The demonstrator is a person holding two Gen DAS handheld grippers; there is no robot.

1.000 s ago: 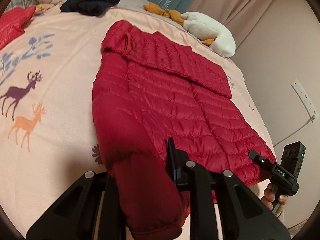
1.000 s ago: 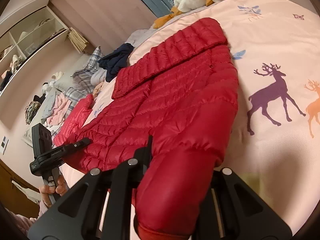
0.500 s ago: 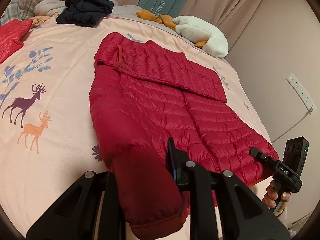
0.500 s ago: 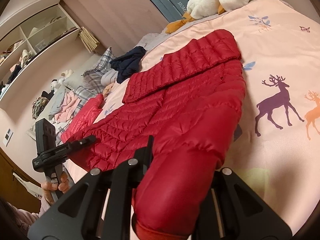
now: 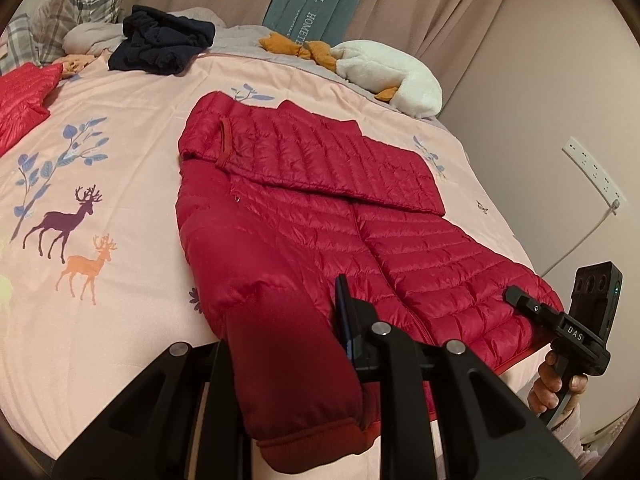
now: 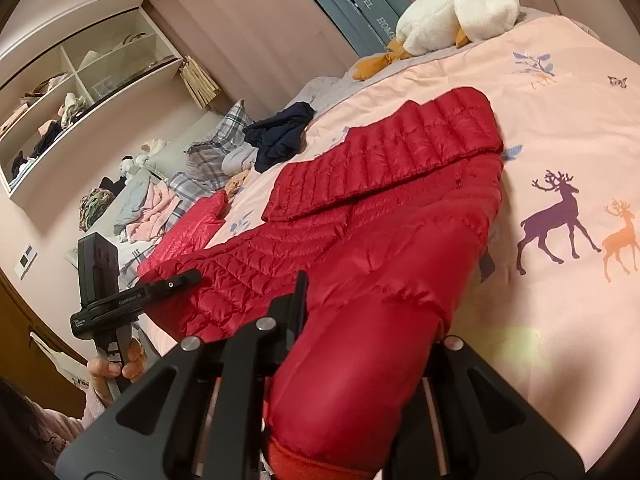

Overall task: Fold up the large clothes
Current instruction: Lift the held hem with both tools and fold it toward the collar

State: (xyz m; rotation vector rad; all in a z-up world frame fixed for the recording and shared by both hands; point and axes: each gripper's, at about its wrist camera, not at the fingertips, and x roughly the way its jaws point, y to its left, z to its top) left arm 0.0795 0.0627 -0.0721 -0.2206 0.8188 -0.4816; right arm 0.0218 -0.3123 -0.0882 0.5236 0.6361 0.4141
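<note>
While the left gripper (image 5: 280, 320) and right gripper (image 6: 372, 312) each pinch 1 puffy sleeve of the red down jacket (image 5: 320, 208), its body lies flat mid-bed. Pink deer-print cover (image 5: 132, 280) lies open on the left. On the right, the jacket's hem reaches the bed edge, near the wall (image 5: 540, 100). At the far edge lie a plush goose (image 5: 392, 76) and navy clothes (image 5: 160, 44), well apart from the jacket.

Black gripper (image 5: 280, 360) — silver screws, pink sleeve (image 6: 60, 424).
</note>
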